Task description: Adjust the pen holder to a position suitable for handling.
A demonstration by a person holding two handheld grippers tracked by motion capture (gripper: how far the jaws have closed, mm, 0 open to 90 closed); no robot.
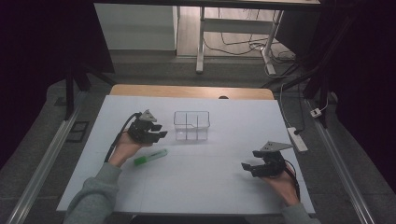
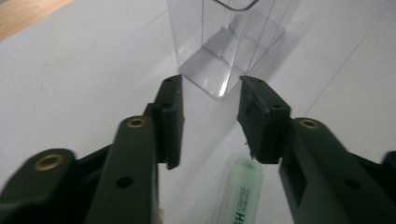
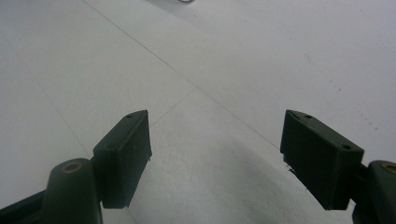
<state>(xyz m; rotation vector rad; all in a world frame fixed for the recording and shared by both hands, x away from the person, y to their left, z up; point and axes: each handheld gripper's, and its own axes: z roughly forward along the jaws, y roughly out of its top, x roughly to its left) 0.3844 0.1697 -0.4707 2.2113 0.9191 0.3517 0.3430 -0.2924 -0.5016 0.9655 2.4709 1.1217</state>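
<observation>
The green highlighter [image 1: 151, 157] lies flat on the white table [image 1: 210, 186], just in front of the left gripper [image 1: 159, 131], and the clear divided box [image 1: 191, 125] stands a little farther on, near the middle of the table. From where things lie, the work looks like getting that marker into the box — and that part is not done: the box looks empty and the marker rests on the tabletop, not between any jaws.

In the left gripper view, the left gripper [image 2: 210, 121] has its jaws partly apart with nothing between them; the capped end of the highlighter [image 2: 242, 186] shows below them, and a corner of the box [image 2: 224, 51] stands straight ahead. The right gripper [image 1: 251, 167] sits well off to the other side, near the table's right edge, jaws wide apart over bare table in the right gripper view [image 3: 215, 140].

What is left, I judge: pick the marker up, carry it over, drop it in a compartment.

Some things are hard to read — the room is dim, the box's clear walls make its dividers faint, and the marker's body is cut off at the bottom of the left gripper view, so only part of its lettering can be seen.
</observation>
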